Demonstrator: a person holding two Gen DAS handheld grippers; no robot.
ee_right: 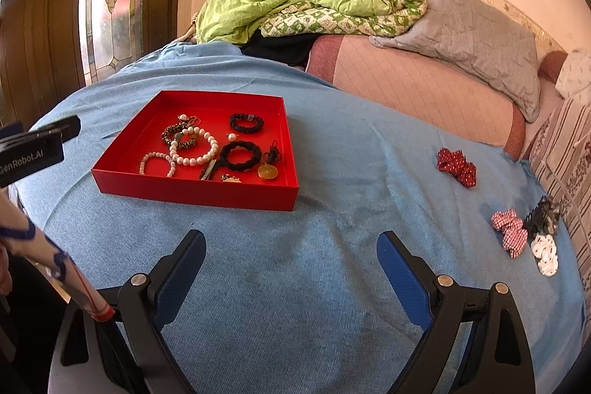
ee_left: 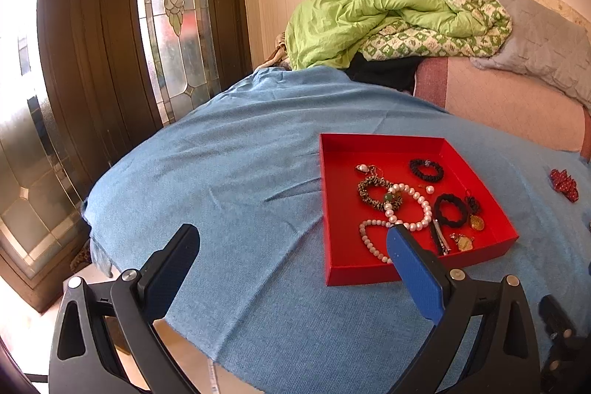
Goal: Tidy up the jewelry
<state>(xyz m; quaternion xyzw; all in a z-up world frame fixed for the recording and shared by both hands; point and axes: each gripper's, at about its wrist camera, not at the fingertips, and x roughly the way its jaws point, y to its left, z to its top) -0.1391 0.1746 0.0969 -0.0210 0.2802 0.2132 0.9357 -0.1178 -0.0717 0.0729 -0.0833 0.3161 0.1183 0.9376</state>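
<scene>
Both tongs [ee_left: 291, 242] [ee_right: 291, 246] wide apart, empty.

a blue cloth [ee_right: 332, 246] covers the table. a red tray [ee_right: 192, 187] sits on it, ahead and to the left of the right gripper. a dark red scrunchie [ee_right: 456, 165] lies far off to that gripper's right. closer on the right, a pink checked scrunchie [ee_right: 511, 233] lies just beside a black hair clip [ee_right: 543, 218] and a white scrunchie [ee_right: 546, 253].

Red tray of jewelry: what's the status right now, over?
Left hand-held gripper and right hand-held gripper open, empty. Red tray holds pearl bracelets, black scrunchies. Red scrunchie out on blue cloth. Path clear.
</scene>
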